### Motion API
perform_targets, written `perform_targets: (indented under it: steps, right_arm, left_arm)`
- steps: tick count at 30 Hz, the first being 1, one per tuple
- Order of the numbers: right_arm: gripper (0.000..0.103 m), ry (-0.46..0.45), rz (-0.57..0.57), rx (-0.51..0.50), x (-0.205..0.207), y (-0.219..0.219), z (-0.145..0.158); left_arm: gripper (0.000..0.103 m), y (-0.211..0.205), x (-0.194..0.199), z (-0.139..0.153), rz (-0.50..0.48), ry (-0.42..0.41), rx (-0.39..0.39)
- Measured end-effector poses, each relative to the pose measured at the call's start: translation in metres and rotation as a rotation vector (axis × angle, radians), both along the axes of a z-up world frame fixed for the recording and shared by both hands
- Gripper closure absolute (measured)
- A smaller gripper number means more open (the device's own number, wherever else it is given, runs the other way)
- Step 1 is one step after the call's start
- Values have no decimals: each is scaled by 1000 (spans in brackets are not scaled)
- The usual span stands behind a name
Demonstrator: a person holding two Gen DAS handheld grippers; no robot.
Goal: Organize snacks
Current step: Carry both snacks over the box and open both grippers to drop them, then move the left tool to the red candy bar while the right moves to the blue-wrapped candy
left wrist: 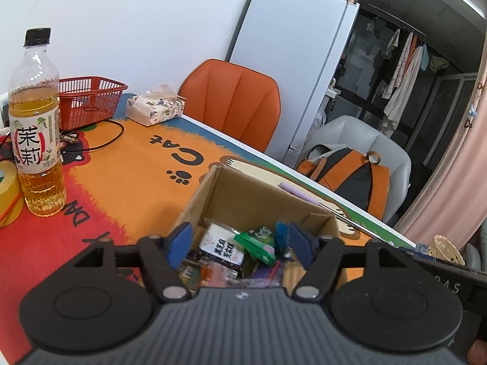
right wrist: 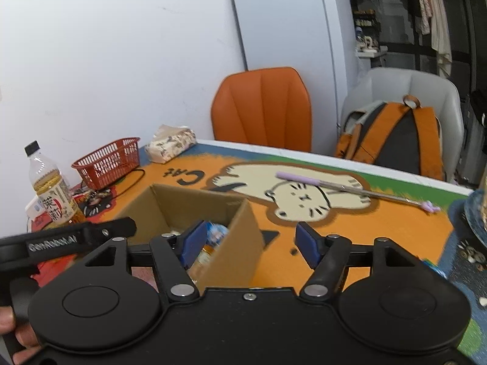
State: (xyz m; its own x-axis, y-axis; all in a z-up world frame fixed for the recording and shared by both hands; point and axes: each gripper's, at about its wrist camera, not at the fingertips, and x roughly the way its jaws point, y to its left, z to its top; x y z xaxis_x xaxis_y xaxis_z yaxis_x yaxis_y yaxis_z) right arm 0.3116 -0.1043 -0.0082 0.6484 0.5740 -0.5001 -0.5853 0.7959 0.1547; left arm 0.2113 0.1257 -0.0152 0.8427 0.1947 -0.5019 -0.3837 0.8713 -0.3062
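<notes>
Snack packets (left wrist: 231, 249) in cardboard box (left wrist: 243, 200), beneath parted left fingers (left wrist: 179, 240)

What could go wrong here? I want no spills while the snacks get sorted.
1. The right gripper straddles the brown cardboard box's side wall; moving sideways could drag or tip it.
2. The tall, capped plastic tea bottle stands near the box and could topple if bumped.

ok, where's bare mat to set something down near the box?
Free: the orange mat between the tea bottle, tissue pack and cardboard box, and the cat print between the box and the purple stick. Crowded: inside the box, full of snack packets, and the left edge around the red basket.
</notes>
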Motion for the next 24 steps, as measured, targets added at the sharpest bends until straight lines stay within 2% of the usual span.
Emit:
perform_targets:
  steps: [11, 24]
  right_arm:
    - [25, 24, -21, -17, -5, -34, -3]
    - [6, 26, -45, -5, -8, -81, 11]
  left_arm:
    - [18, -26, 1, 6, -61, 54, 12]
    - [13, -62, 4, 22, -166, 81, 32]
